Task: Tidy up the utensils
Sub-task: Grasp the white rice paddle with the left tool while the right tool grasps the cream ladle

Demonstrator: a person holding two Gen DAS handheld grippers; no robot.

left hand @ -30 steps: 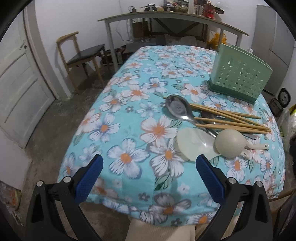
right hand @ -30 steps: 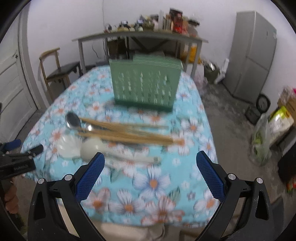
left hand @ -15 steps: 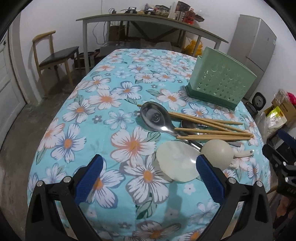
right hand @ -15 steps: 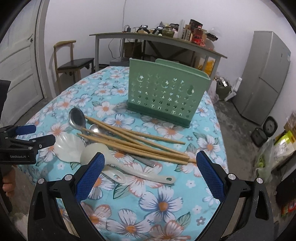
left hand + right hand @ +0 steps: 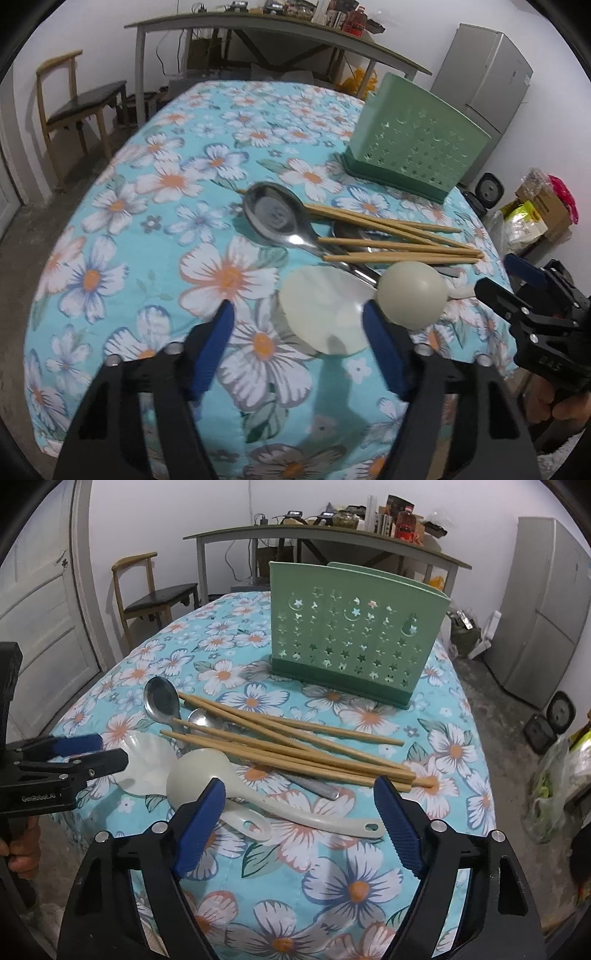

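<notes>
L gripper [image 5: 297, 325] is seen low over the near table edge, jaws closing w/ nothing pressed between the blue ribbed pads [image 5: 212, 347]; the rim of the flat white rice paddle [image 5: 325, 314] lies in the gap, whether touched can't be told. R gripper [image 5: 301, 801] is likewise closing, pads clear of everything; the cream ladle [image 5: 207, 771] handle runs across the gap below. Both frames are black plastic w/ silver screws. A hand [image 5: 22, 853] is seen on the L gripper's grip at the left edge of the right wrist view.

The table is covered w/ a turquoise cloth [image 5: 166, 221] printed w/ big white-orange flowers, slightly wrinkled, draped over the edges.

Utensils are piled together in the cloth's near half, in front of the holder:
- wooden chopsticks [image 5: 295, 746], long, thin, tan, matte, fanned out and crossed over the spoons.
- large steel spoon [image 5: 275, 216], shiny oval bowl, handle hidden under the sticks.
- a smaller steel spoon [image 5: 201, 716] beside it, mostly covered.
- cream ladle, round domed bowl turned down, smooth plastic, handle w/ a hang hole.
- rice paddle, translucent white, broad and flat, touching the ladle bowl.

The green holder [image 5: 351, 631] is stood upright further back on the cloth, apart from the pile: boxy pastel plastic, darker base, walls pierced w/ star and moon cut-outs. No utensil is seen above its rim.
</notes>
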